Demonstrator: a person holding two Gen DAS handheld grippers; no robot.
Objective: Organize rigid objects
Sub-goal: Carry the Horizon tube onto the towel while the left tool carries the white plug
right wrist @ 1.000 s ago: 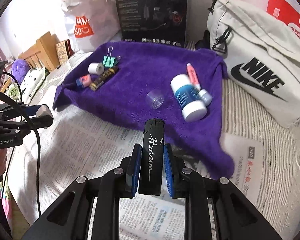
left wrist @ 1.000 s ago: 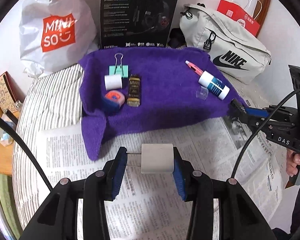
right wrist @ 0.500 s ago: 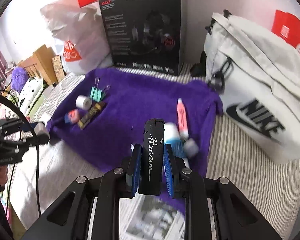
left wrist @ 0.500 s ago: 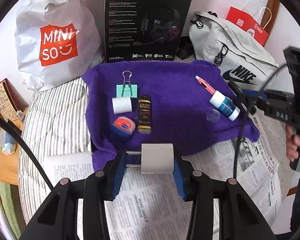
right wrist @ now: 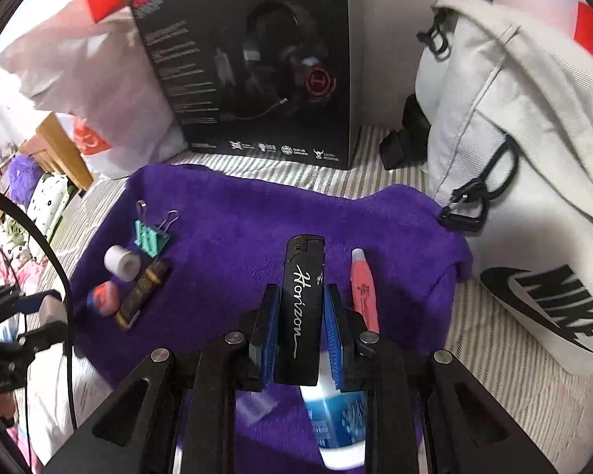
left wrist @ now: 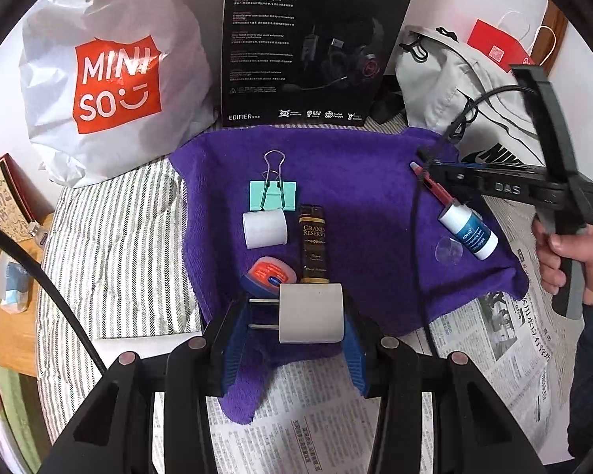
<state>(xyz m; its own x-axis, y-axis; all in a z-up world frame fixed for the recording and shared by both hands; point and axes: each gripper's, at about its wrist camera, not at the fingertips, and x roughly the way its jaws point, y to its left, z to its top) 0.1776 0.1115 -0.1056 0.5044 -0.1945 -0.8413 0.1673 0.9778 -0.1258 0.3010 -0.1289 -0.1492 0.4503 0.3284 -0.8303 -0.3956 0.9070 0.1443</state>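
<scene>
My left gripper is shut on a white plug adapter and holds it over the near edge of the purple towel. My right gripper is shut on a black "Horizon" lighter above the towel, over a white-and-blue glue bottle. On the towel lie a teal binder clip, a white roll, a brown "Grand Reserve" bar, an orange tape dispenser, a pink pen, the glue bottle and a clear cap.
A Miniso bag, a black headset box and a white Nike bag stand behind the towel. Newspaper covers the striped bed in front. The right gripper and hand show at the right of the left wrist view.
Both grippers have moved forward over the towel with their objects held. The right gripper now hangs above the glue bottle and pen. The left one reached the towel's near edge.
</scene>
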